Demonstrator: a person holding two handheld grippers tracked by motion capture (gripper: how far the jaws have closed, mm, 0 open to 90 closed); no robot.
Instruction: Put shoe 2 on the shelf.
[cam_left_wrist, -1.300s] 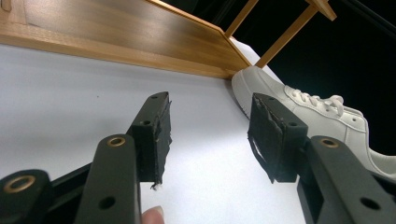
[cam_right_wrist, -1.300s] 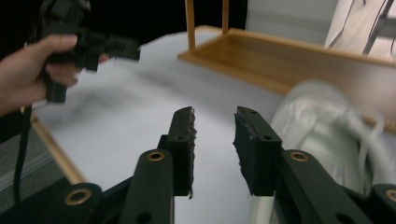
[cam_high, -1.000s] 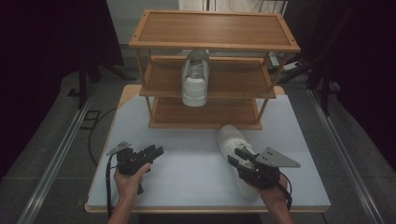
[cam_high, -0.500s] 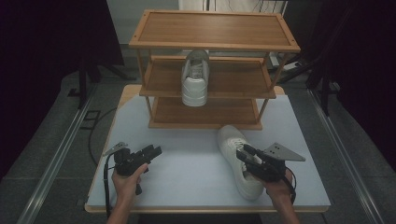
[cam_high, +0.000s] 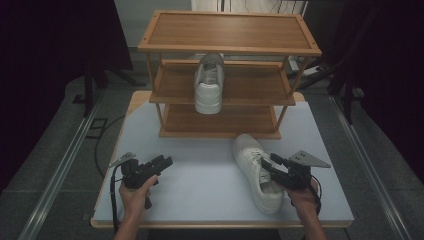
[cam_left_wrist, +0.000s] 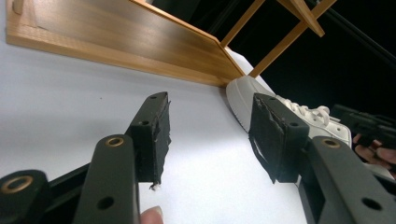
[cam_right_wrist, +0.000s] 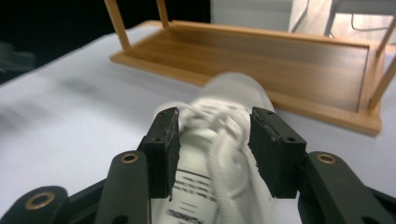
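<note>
One white shoe (cam_high: 257, 167) lies on the white table (cam_high: 200, 180), toe toward the wooden shelf rack (cam_high: 230, 35). A second white shoe (cam_high: 208, 85) stands on the rack's middle shelf. My right gripper (cam_high: 267, 165) is open and hovers over the heel half of the table shoe. In the right gripper view, the shoe (cam_right_wrist: 233, 88) and its laces lie between the spread jaws of that gripper (cam_right_wrist: 212, 126). My left gripper (cam_high: 162, 162) is open and holds nothing, low over the table at the left. From the left gripper (cam_left_wrist: 208, 135), the shoe's toe (cam_left_wrist: 240, 95) shows past the right jaw.
The rack's bottom shelf (cam_high: 220, 120) sits just beyond the table shoe, and its legs (cam_high: 280, 112) stand on the table. The other hand (cam_left_wrist: 373, 149) shows far right in the left gripper view. Bare table (cam_high: 200, 200) lies between the two grippers.
My right gripper has shifted slightly forward and to the right over the shoe. The left gripper has barely moved, and the shoe has stayed put.
</note>
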